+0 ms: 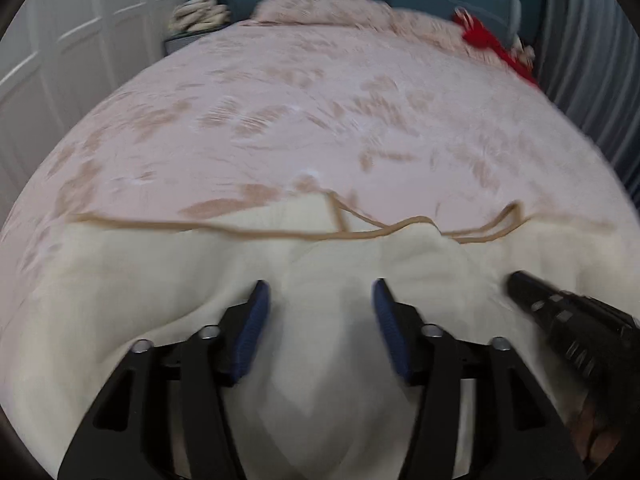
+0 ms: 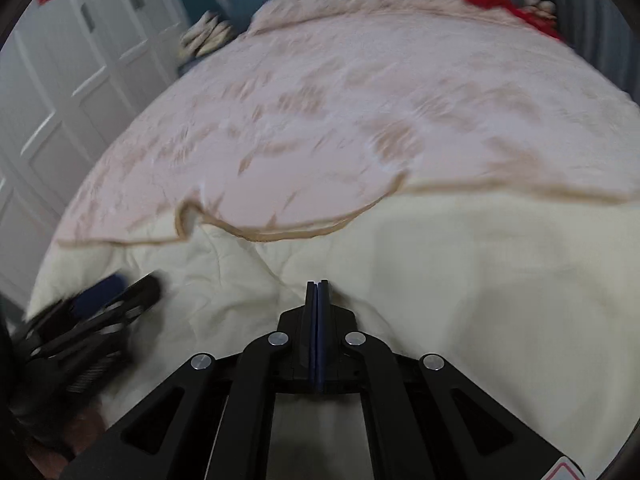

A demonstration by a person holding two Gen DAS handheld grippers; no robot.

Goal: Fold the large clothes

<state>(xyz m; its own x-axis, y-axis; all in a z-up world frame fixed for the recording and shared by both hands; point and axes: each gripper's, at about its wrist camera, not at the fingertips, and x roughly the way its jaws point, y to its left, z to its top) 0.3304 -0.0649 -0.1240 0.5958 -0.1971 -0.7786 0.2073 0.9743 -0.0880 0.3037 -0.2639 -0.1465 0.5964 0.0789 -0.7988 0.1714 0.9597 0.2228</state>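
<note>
Blanket (image 1: 120, 272), cream with tan trim, lies rumpled over near end of pink leaf-print bed (image 1: 304, 112). Left gripper (image 1: 320, 292) spread wide above cloth, nothing pinched between blue pads (image 1: 256, 320). Right gripper (image 2: 318, 283) closed, pads together; whether cloth is caught between them cannot tell. Red cloth (image 1: 492, 44) at far corner. White wardrobe (image 2: 60, 92) beside bed.
</note>
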